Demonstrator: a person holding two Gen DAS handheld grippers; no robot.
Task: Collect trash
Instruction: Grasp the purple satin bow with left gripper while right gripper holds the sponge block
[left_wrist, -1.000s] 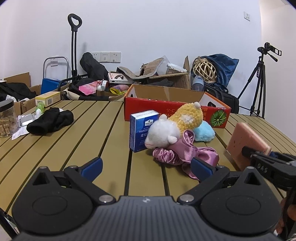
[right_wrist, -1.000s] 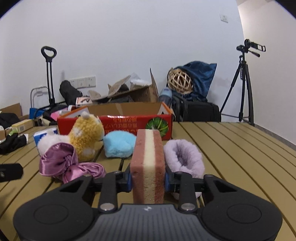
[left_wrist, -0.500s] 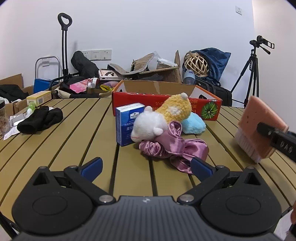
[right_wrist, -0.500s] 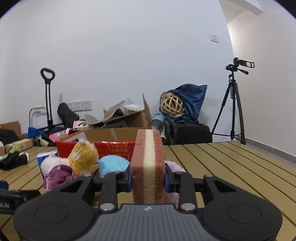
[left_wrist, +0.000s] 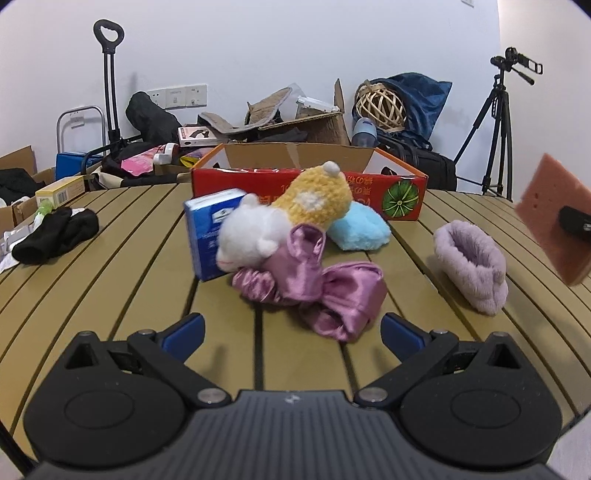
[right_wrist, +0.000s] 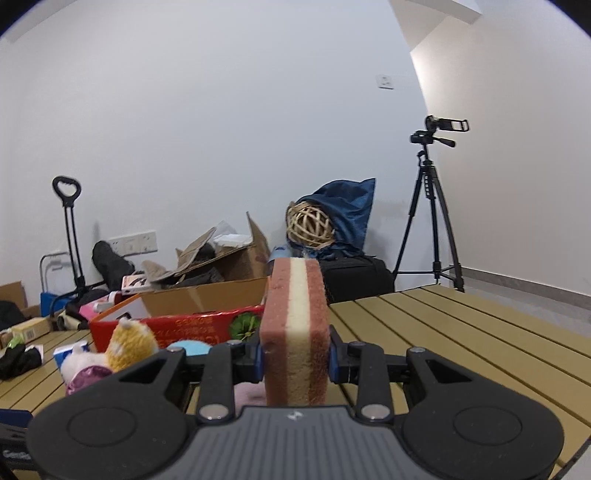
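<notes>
While the right gripper (right_wrist: 294, 360) is clenching the pink-and-cream sponge (right_wrist: 294, 334) upright between its blue pads, the sponge is hanging in the air above the slatted table (right_wrist: 461, 332), well clear of the slats, as the left wrist view also shows at its right edge. The step in hand looks like carrying this piece to the red cardboard box (left_wrist: 306, 181) standing open at the far side of the table. To do it well, the person is probably best keeping the squeeze firm but not crushing, since the foam is giving a little at the pads, and travelling high enough to clear the box's front wall before letting go over the open middle.

The left gripper (left_wrist: 291, 330) is hovering low with its jaws spread wide and nothing between them, pointed at the satin purple scrunchie (left_wrist: 314, 284).

Between the sponge and the box a small heap is lying: a white and yellow plush toy (left_wrist: 284, 218) leaning on a blue tissue pack (left_wrist: 207, 236), a light blue puff (left_wrist: 360, 230) touching the plush, and a lilac fuzzy slipper (left_wrist: 471, 266) apart to the right. The plush is rising nearly to the box rim, so a low path is risking a brush. A black cloth (left_wrist: 55, 234) is lying well off to the left. A tripod (right_wrist: 430, 218) with a camera is standing off the table.
</notes>
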